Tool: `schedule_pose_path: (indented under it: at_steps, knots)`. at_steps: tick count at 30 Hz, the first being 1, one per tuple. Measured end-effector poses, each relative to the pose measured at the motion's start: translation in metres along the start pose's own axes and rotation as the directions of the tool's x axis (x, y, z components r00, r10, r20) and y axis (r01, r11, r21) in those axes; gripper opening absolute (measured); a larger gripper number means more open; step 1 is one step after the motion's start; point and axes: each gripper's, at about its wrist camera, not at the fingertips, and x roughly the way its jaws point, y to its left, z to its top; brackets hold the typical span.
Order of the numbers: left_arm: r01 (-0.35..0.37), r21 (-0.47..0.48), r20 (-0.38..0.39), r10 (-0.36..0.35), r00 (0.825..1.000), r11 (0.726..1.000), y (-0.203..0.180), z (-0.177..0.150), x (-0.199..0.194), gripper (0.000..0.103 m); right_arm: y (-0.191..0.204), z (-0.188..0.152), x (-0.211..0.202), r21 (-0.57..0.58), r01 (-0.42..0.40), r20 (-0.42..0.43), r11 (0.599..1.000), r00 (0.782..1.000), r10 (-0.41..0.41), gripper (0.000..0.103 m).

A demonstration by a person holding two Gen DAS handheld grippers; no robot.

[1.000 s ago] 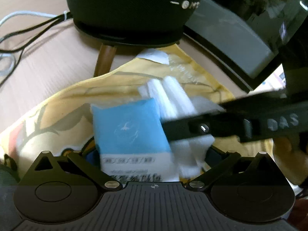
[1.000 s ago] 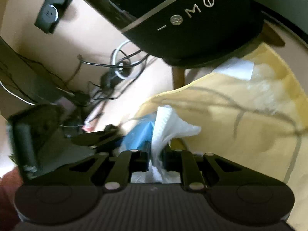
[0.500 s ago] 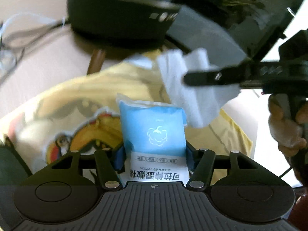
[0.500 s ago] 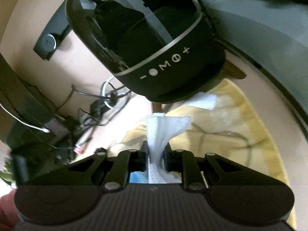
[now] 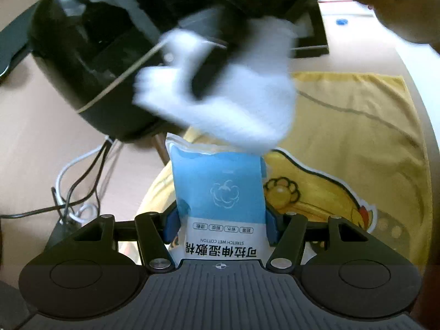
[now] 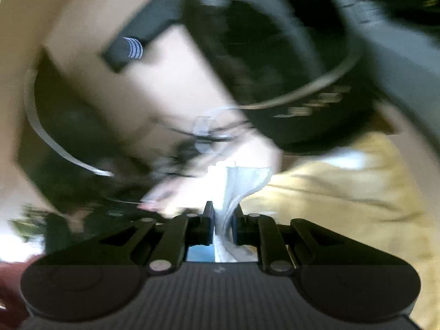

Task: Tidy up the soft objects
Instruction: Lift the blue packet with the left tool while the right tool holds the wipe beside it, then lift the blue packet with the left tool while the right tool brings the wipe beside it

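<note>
My left gripper (image 5: 220,220) is shut on a blue-and-white packet of wet cotton wipes (image 5: 218,189), held upright above the desk. A white cotton sheet (image 5: 247,104) hangs blurred just beyond the packet's top, pinched in the other gripper's black fingers (image 5: 206,77). In the right wrist view my right gripper (image 6: 222,220) is shut on that white sheet (image 6: 236,187), which stands up between the jaws. A yellow cartoon-print towel (image 5: 357,143) lies spread on the desk below; the yellow towel (image 6: 343,192) also shows at right in the blurred right wrist view.
A large black rounded speaker (image 5: 90,63) stands at the back left, with the same speaker (image 6: 275,68) over the towel's edge. Black and white cables (image 5: 77,187) trail on the tan desk (image 5: 41,137). A person's hand (image 5: 398,2) is at upper right.
Both grippers have lifted away from the towel. The right one pulled the white sheet up and clear of the packet, and the left one closed on the packet and raised it.
</note>
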Motion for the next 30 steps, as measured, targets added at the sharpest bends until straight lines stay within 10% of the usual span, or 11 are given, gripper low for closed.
schedule_pose_path:
  at_steps: [6,12,22,30]
  knots:
    - [0.058,-0.139,0.041,-0.053,0.998,0.989,0.011,0.008,-0.009,0.059,0.010,-0.022,0.034,-0.049,0.023,-0.115,0.999,0.993,-0.029,0.012]
    - [0.104,-0.206,0.035,-0.099,0.994,0.973,0.022,0.006,-0.007,0.057,-0.017,-0.016,0.012,-0.051,0.222,-0.046,0.974,0.974,-0.224,0.012]
    - [0.187,-0.250,0.058,-0.178,0.982,0.950,0.029,0.014,-0.001,0.057,-0.055,-0.015,-0.014,0.062,0.311,-0.008,0.948,0.950,-0.312,0.012]
    - [0.311,-0.393,0.135,-0.280,0.951,0.866,0.067,0.007,-0.026,0.093,-0.064,-0.017,-0.018,0.059,0.380,-0.012,0.923,0.925,-0.380,0.013]
